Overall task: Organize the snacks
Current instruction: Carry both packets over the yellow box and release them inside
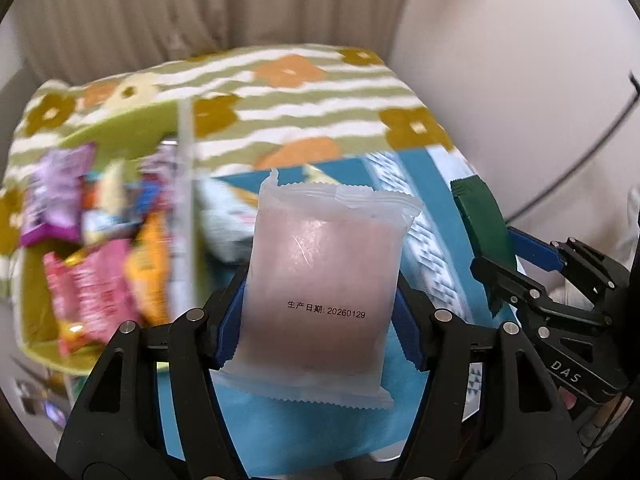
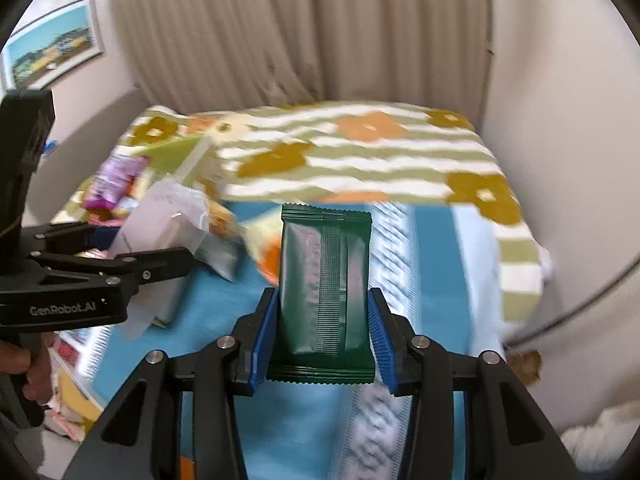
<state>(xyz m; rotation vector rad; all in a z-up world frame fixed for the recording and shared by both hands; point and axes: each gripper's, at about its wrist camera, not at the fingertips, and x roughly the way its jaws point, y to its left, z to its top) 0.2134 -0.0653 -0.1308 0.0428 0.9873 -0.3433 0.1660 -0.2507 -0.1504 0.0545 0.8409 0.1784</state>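
Pink packet (image 1: 320, 292) clamped in my left gripper (image 1: 320, 316), green bar (image 2: 326, 292) pinched in my right gripper (image 2: 324, 336) — both lifted, neither in the half-filled green bin (image 1: 120, 128) yet — more sorting ahead.

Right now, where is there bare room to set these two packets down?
Free: the floral striped cloth beyond the blue mat, toward the curtain. Crowded: the green box full of snacks on the left, and loose packets beside it.
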